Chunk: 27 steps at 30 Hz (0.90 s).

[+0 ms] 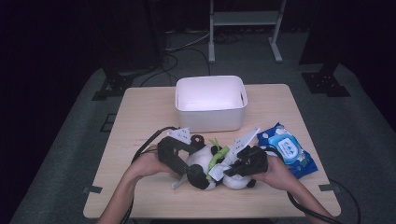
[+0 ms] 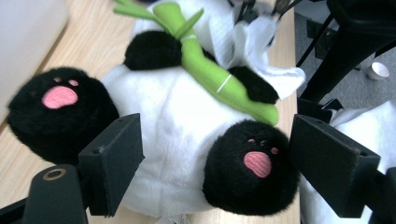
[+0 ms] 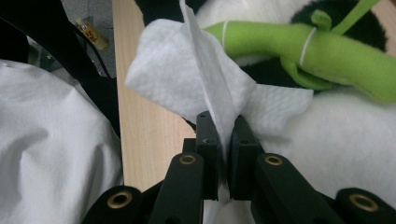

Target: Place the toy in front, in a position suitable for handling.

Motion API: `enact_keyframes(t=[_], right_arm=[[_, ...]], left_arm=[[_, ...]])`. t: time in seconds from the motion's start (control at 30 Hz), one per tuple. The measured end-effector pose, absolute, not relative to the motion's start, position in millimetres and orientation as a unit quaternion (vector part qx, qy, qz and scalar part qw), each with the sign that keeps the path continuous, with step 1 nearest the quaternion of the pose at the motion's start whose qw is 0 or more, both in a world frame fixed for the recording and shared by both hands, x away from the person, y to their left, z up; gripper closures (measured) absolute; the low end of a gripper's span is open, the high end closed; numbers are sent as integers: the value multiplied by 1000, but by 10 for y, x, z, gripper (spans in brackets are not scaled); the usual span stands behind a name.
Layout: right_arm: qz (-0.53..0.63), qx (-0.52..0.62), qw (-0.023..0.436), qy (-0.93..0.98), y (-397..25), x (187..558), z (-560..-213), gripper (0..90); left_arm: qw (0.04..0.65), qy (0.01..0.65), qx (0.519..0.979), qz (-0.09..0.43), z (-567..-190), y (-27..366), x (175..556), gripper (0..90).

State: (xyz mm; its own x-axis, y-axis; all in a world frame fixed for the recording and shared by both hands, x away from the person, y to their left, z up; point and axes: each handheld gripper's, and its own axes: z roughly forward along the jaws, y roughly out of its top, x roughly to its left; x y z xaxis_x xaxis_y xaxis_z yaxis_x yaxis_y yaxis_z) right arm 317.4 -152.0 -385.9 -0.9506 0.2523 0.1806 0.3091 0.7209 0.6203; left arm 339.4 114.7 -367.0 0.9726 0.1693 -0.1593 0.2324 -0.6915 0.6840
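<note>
White wipe (image 3: 205,79), one, sits pinched between the right gripper's (image 3: 223,123) closed jaws at frame centre, against one panda (image 2: 187,140) with two black feet and a green bamboo stalk (image 2: 210,70). Left gripper (image 2: 215,158) stands wide around a foot. One tub (image 1: 210,103) behind; one wipes pack (image 1: 286,149) right, writing unreadable
</note>
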Motion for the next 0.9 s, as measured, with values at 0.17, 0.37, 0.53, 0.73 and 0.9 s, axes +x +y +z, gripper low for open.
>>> enact_keyframes(t=[0.17,0.37,0.53,0.73,0.9], right_arm=[[-351,-135,16,-927,-1417,3168,-3695,839],[-348,-135,2,-928,-1283,3264,-3651,839],[-354,-162,-12,-921,-1406,3387,-3642,839],[-341,-158,16,-927,-1420,3369,-3808,841],[-329,-145,26,-933,-1406,3215,-3848,841]], left_arm=[[360,109,926,-32,-3856,1081,3349,169],[375,116,919,-34,-3840,1163,3356,162],[385,112,916,-24,-3750,1181,3328,163],[393,110,913,-11,-3677,1215,3314,162],[403,107,909,-8,-3640,1237,3316,161]])
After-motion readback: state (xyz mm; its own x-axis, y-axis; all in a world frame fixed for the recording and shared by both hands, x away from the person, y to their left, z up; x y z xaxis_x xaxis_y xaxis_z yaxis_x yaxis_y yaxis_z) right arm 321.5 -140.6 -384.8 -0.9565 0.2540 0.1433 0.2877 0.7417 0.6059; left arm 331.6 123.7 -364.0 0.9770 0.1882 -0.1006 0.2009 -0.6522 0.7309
